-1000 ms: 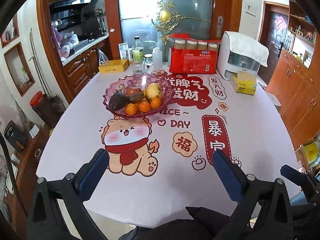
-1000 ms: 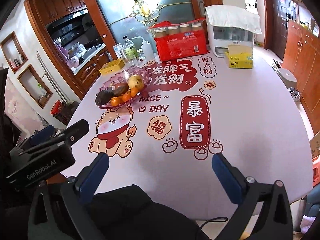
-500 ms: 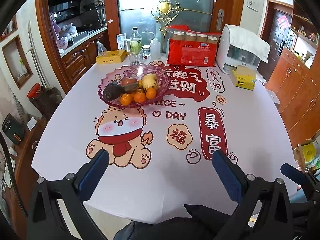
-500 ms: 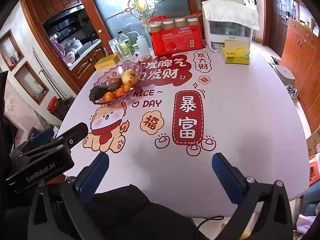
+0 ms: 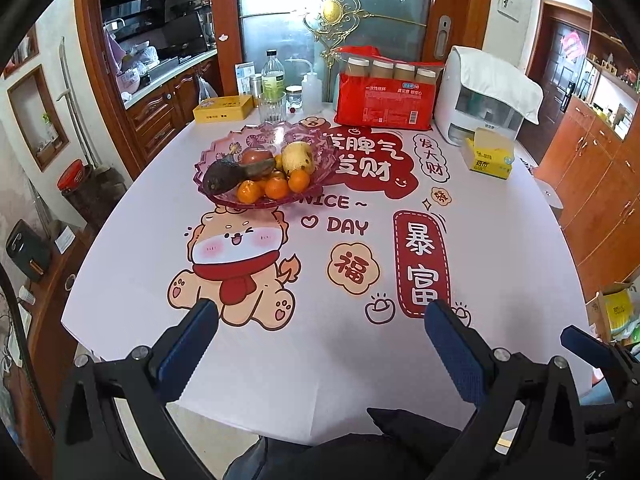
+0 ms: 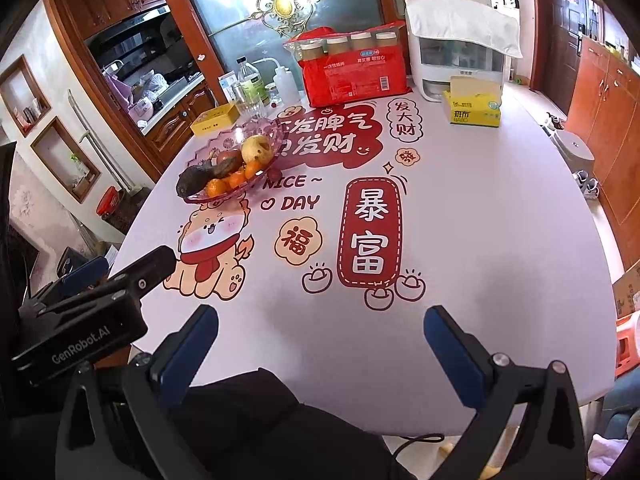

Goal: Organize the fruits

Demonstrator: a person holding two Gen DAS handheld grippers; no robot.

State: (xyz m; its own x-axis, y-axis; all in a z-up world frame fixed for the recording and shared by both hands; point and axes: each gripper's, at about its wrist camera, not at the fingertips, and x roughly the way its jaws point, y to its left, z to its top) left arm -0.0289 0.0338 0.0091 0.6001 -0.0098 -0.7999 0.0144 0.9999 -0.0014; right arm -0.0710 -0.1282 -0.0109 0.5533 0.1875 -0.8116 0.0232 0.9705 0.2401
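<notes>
We see a scalloped pink glass bowl (image 5: 320, 160) on the table's far left, heaped with small orange tangerines (image 5: 277, 188), a yellow pear (image 5: 297, 157), a dark avocado (image 5: 222, 175) and a reddish fruit (image 5: 256, 156).

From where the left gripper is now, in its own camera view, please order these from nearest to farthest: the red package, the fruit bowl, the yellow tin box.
Measured from the left gripper:
1. Fruit bowl, ahead, slightly left, mid-table.
2. Yellow tin box, far left, beyond the bowl near the table's back edge.
3. Red package, far, slightly right, at the back edge.
The last two are nearly equal in distance.
</notes>
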